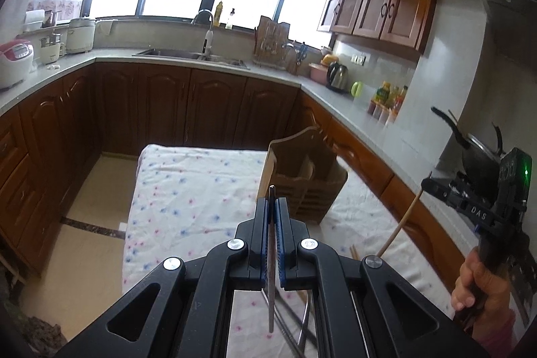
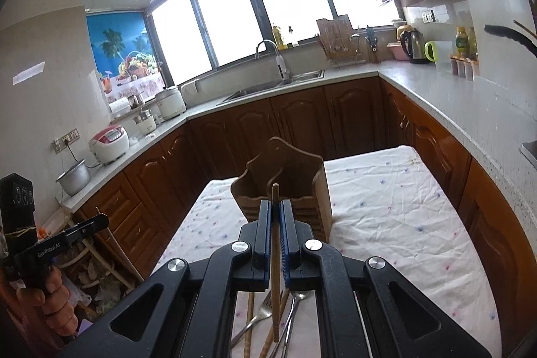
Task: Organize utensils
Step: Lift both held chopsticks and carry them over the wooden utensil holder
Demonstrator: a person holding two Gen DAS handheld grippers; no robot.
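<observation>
Pinching upright between each gripper's pads: metal utensil (image 1: 271,257), wooden chopstick (image 2: 276,257).

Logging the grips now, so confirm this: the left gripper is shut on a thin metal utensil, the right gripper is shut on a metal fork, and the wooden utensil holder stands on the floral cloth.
One error: the right gripper is shut on a wooden chopstick, not a fork, as the right wrist view shows. The left gripper does grip a thin metal utensil, and the wooden utensil holder stands on the floral cloth.

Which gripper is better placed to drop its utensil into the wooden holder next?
Probably the right gripper: its chopstick points straight at the wooden holder. From the left gripper, holding a metal utensil, the holder sits right of centre.
</observation>
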